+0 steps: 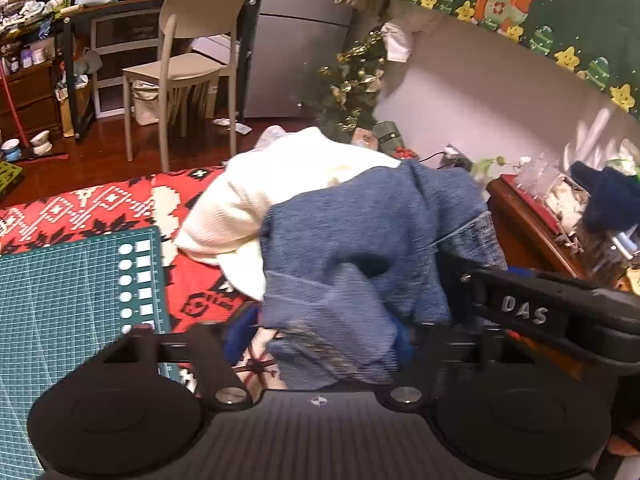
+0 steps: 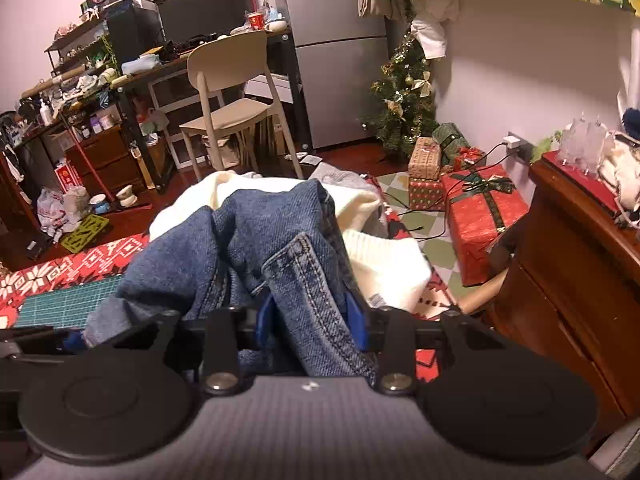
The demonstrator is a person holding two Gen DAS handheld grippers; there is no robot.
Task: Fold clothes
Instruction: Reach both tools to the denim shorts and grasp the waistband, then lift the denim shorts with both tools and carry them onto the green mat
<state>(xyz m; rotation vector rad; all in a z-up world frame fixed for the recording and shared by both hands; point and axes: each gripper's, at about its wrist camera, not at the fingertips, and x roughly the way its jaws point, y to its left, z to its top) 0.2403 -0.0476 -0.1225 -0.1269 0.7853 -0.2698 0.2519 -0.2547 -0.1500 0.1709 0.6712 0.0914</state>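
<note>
Denim garment [image 2: 256,240] bunched directly ahead of both grippers. Right gripper [image 2: 310,320] clamped on a stitched seam; left gripper [image 1: 320,336] pinching denim folds. Heavy, limp, non-slippery; seams grip best.

— The jeans [image 2: 280,264] look like heavy blue denim, coarse twill with raised stitched seams. And the pale garment [image 1: 256,196]?

— Soft cream knit, finely ribbed, matt. Under both lies a red patterned woven cloth [image 1: 84,208].

— The cutting mat [image 1: 64,288]?

— Smooth green, slight sheen. The chair [image 2: 236,92] looks like matt beige plastic, the fridge [image 2: 332,60] like brushed grey metal, the floor [image 1: 100,148] glossy wood.
</note>
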